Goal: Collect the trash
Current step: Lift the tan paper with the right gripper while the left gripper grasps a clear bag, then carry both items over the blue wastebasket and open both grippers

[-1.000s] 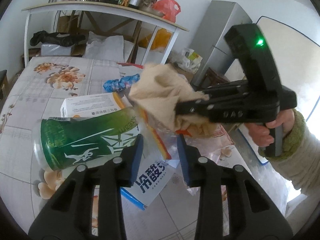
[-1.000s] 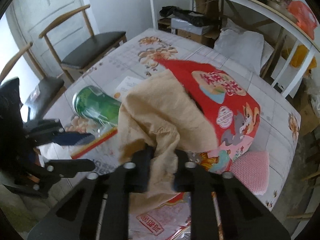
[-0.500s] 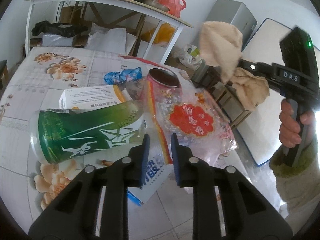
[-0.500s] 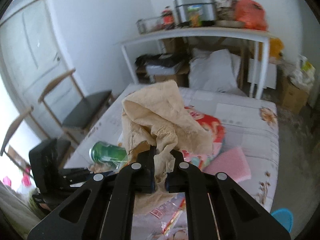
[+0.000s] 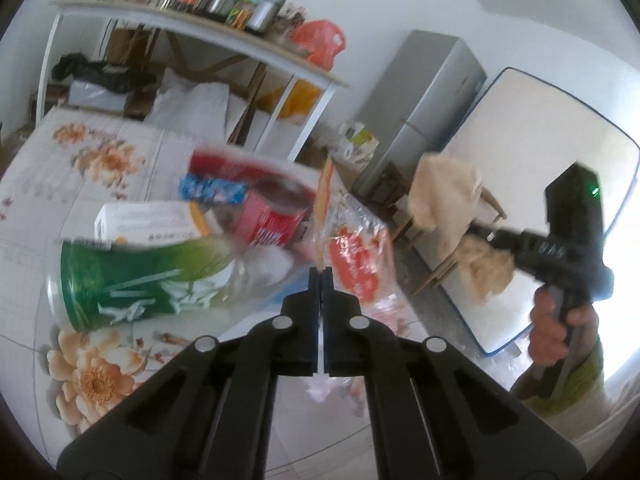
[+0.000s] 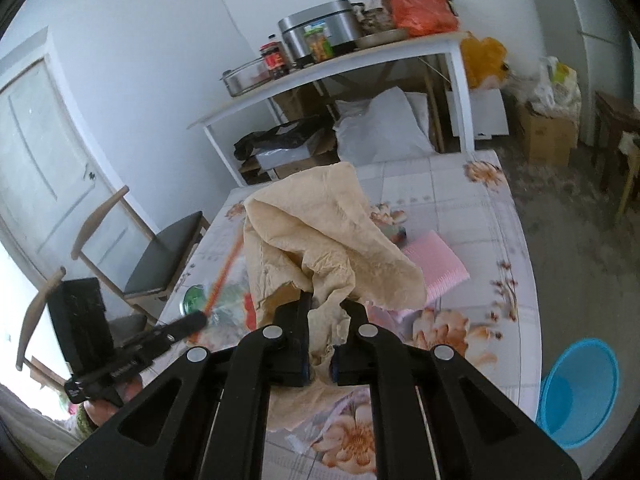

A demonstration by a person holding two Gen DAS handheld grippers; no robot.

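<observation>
My left gripper [image 5: 321, 276] is shut on the orange edge of a clear plastic snack bag [image 5: 352, 252] and lifts it off the flowered table [image 5: 100, 376]. Beside it lie a green cup [image 5: 132, 280], a white carton [image 5: 148, 222] and a red can [image 5: 272, 216]. My right gripper [image 6: 324, 308] is shut on a crumpled beige paper towel [image 6: 320, 240] and holds it in the air off the table's right side; it also shows in the left wrist view [image 5: 452, 200]. The left gripper shows in the right wrist view [image 6: 200, 318] with the bag edge in it.
A blue bin [image 6: 580, 388] stands on the floor by the table's near right corner. A pink sponge [image 6: 436, 268] lies on the table. A white shelf table [image 5: 192, 32] with pots, a fridge [image 5: 424, 96] and chairs [image 6: 160, 256] stand around.
My left gripper has closed on the plastic bag's edge and raised it. My right gripper has carried the paper towel up and away to the right of the table.
</observation>
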